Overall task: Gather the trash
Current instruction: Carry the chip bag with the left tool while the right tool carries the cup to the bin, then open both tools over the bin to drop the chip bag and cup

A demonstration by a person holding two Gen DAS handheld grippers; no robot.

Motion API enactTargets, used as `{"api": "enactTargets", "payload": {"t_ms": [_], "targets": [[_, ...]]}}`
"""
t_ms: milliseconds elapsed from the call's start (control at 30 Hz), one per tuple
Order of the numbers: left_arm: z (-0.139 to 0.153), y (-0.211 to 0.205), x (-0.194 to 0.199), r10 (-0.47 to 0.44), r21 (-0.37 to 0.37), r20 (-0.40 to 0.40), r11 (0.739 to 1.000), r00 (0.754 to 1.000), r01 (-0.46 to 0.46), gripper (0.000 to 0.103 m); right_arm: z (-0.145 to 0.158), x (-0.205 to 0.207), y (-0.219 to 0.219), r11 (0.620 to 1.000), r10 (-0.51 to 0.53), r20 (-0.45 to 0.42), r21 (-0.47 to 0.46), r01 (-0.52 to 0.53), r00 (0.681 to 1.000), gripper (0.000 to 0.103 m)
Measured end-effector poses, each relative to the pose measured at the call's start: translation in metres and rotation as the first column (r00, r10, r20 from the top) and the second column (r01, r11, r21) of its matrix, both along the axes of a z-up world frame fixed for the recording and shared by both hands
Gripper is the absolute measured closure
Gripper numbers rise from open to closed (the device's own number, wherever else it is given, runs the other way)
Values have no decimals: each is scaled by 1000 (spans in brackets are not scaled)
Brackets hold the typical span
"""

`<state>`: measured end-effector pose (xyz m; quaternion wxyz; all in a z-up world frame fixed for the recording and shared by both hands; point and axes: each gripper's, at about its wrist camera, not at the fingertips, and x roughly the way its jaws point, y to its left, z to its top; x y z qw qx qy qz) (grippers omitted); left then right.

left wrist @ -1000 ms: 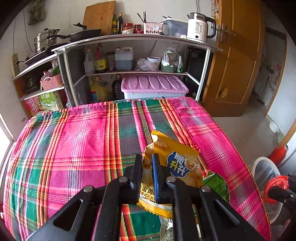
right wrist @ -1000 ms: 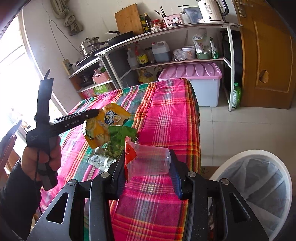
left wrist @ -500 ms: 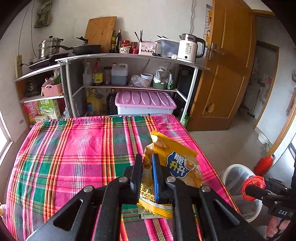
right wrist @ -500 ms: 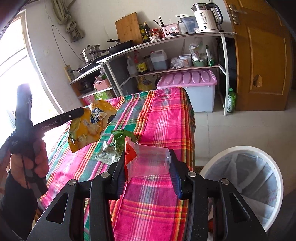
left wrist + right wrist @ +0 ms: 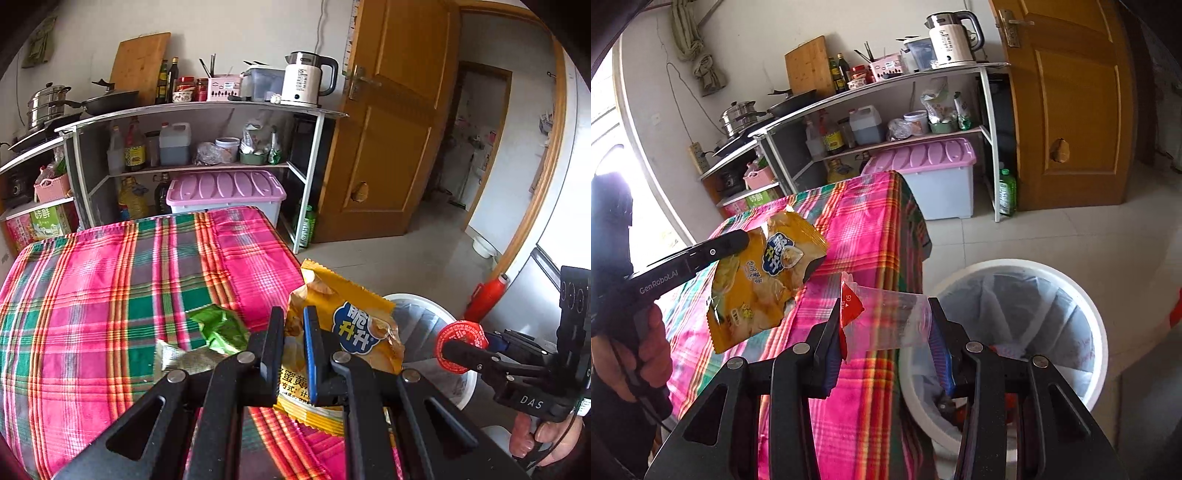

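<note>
My left gripper is shut on a yellow snack bag, held in the air over the table's right edge; the bag also shows in the right wrist view. My right gripper is shut on a clear plastic cup lying sideways, with a torn red foil lid at its mouth, beside the table and just left of a white trash bin lined with a bag. The bin sits behind the yellow bag. A green wrapper and a silver wrapper lie on the plaid tablecloth.
A shelf unit with pots, bottles and a kettle stands behind the table, with a pink-lidded box under it. A wooden door stands right. A red-topped item sits on the floor near the bin.
Both grippers have moved right toward the bin with their loads. The yellow bag now hangs past the table's edge, and the green and silver wrappers stay behind on the cloth.
</note>
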<state>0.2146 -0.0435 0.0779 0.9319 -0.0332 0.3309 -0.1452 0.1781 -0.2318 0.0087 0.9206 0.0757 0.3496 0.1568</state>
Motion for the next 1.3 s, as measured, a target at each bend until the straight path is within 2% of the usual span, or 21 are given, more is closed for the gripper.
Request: {"api": "enactTargets", "payload": {"t_ms": [333,633,867,1067,1200,1300], "targets": [[-20,-69,12,-111,22,-51,993,992,113,92,-20,-2,-54,995,-103,-53,16,104,993,61],[-43,-112,26,-174,36,-109,983,979,179,92,-43,4,-84,986,-161,-101,22,164,982,60],[-58,-131,34,-202,35,-139,977,969,209,91,-55,9,-98,983,-179,-125,25,184,976,60],[-67,-138,38,-220,23,-163,974,962,227,88,-60,11,-103,980,-193,-138,21,197,972,52],[-68,-135,39,-220,7,-163,974,962,225,78,-59,9,-103,979,-198,-135,23,203,971,52],[-65,-132,37,-220,0,-156,975,963,222,77,-55,7,-102,979,-197,-128,25,202,972,52]]}}
